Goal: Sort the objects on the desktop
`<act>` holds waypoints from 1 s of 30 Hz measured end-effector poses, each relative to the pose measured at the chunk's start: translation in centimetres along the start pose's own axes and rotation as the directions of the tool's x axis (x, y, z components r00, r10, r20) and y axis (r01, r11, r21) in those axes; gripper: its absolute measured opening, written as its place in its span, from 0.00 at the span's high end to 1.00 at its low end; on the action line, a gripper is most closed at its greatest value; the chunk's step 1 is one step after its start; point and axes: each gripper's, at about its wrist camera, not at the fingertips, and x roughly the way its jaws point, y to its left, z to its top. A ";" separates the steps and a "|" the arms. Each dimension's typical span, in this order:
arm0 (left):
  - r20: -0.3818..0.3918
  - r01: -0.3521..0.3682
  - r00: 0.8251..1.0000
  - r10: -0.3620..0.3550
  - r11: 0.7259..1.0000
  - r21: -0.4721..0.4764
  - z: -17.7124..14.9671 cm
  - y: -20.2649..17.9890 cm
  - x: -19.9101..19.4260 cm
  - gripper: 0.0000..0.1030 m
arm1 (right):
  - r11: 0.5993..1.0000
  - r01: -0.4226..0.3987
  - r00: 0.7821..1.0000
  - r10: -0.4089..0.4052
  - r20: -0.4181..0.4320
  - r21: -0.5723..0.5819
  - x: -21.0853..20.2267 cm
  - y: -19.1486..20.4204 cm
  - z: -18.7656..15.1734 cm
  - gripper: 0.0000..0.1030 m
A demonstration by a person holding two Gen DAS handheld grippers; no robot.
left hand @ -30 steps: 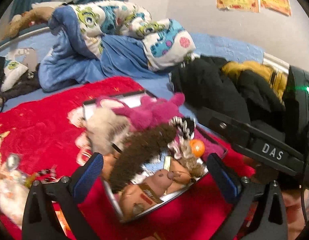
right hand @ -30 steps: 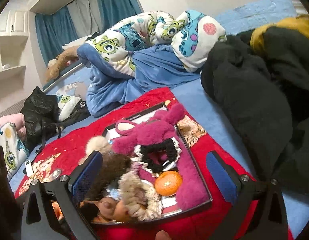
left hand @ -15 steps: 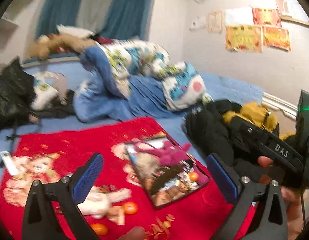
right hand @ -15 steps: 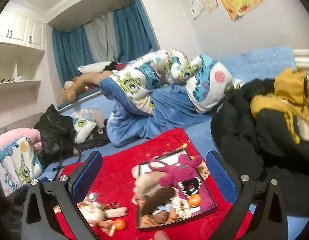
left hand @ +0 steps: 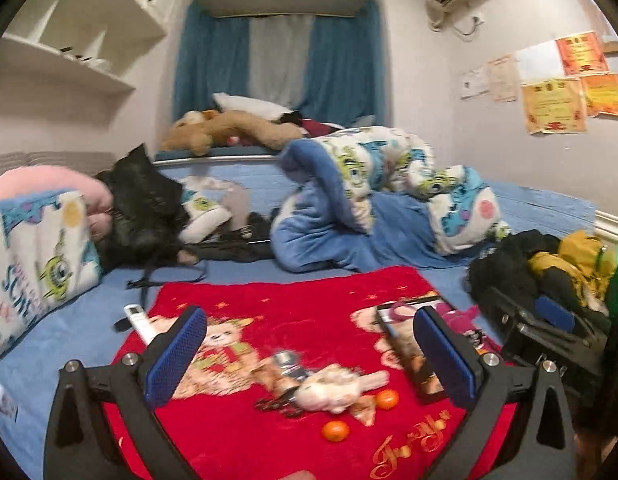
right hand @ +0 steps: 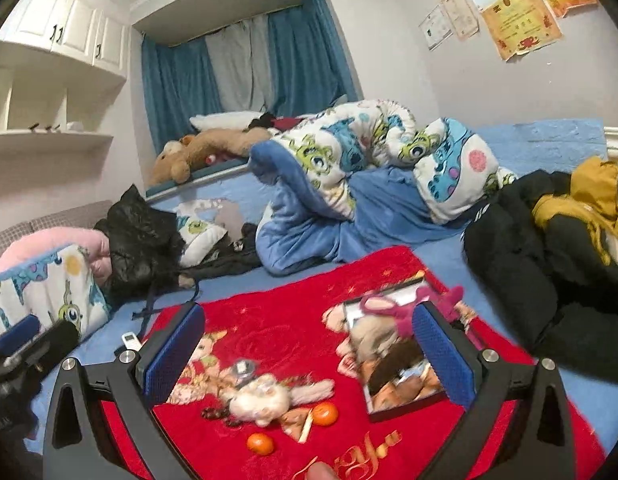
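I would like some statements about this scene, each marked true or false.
1. Both grippers are open and hold nothing. True: left gripper, right gripper.
2. Two oranges lie on the red blanket. True.
3. The tray of toys is empty. False: soft toys fill it.
4. The white soft toy lies inside the tray. False: it lies on the blanket, left of the tray.
5. The curtains are red. False: blue and grey.
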 end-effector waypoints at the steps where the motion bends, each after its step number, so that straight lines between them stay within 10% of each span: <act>1: -0.003 -0.009 1.000 0.009 1.000 0.006 -0.6 0.4 0.0 0.00 | 1.000 -0.007 1.000 0.007 -0.013 -0.004 0.5 0.3 -0.9 0.00; 14: -0.124 -0.054 0.991 0.057 0.998 0.025 -9.6 1.8 6.2 0.00 | 1.000 0.029 0.976 -0.031 -0.214 -0.011 6.7 -0.9 -11.2 0.00; 30: -0.228 -0.032 0.972 0.049 0.996 0.077 -15.5 1.2 9.1 0.00 | 0.993 0.085 0.968 -0.103 -0.229 -0.083 7.0 -1.8 -13.0 0.00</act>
